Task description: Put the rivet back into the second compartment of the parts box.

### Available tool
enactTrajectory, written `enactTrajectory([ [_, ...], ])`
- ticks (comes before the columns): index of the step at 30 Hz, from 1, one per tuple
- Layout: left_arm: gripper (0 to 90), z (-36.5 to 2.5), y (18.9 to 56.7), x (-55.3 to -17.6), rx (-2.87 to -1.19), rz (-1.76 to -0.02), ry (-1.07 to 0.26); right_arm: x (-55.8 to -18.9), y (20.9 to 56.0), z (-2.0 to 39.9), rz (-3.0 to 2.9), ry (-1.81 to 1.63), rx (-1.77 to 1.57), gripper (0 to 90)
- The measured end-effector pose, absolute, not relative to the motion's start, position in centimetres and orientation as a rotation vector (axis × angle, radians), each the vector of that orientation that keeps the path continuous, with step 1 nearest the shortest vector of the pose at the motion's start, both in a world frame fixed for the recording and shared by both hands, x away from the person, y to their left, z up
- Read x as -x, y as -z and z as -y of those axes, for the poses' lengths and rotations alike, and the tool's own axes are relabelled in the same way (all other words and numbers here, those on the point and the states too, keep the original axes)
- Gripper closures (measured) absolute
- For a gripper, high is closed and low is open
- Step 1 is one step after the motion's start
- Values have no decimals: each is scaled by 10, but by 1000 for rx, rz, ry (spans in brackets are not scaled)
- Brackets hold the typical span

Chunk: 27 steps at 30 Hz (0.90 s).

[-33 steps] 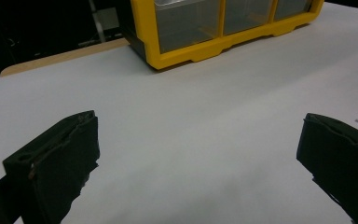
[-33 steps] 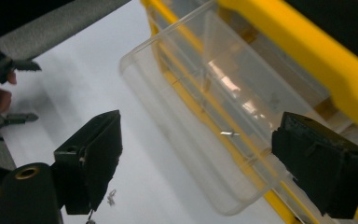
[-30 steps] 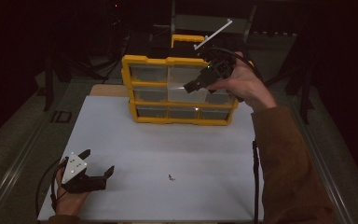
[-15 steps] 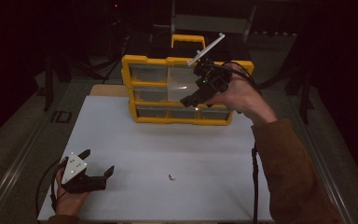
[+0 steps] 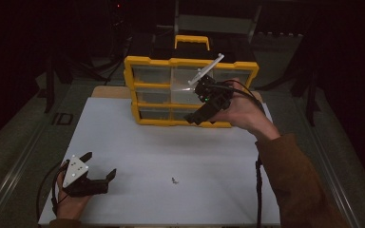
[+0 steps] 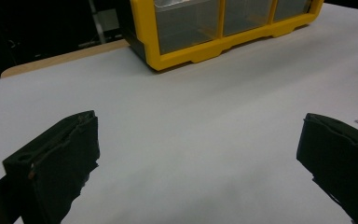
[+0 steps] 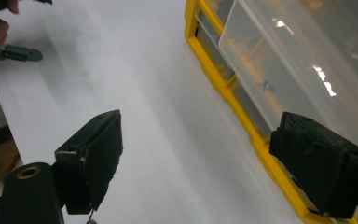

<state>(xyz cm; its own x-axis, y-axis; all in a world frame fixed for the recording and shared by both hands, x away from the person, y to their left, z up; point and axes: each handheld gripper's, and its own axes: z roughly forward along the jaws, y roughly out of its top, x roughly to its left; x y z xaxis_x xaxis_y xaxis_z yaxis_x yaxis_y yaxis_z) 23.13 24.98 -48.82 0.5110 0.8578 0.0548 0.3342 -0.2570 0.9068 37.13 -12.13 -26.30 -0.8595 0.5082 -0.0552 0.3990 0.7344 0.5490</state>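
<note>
Right hand-held gripper [image 5: 200, 114]: jaws wide, empty, at part-open drawer [image 7: 279, 70] of organizer [image 5: 147, 61]. Screw [image 5: 174, 180] probably unfetched on bench [image 5: 138, 142]. Left hand-held gripper [image 5: 100, 166]: wide, empty.

White table [image 5: 180, 152], yellow drawer organizer [image 5: 145, 118] at back, perhaps a small screw [image 5: 174, 180]

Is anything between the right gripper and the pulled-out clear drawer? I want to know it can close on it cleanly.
Nothing visible stands between them. The right gripper, jaws open, hangs just in front of the yellow organizer, beside the pulled-out clear drawer.

No legible text (anywhere)
</note>
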Motion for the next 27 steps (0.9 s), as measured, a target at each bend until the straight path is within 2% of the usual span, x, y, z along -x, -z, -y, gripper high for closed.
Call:
enactTrajectory([
  [27,0,-250,488,-231,-1815,-994,-706,-360,324,112,-2771,-708,-718,159],
])
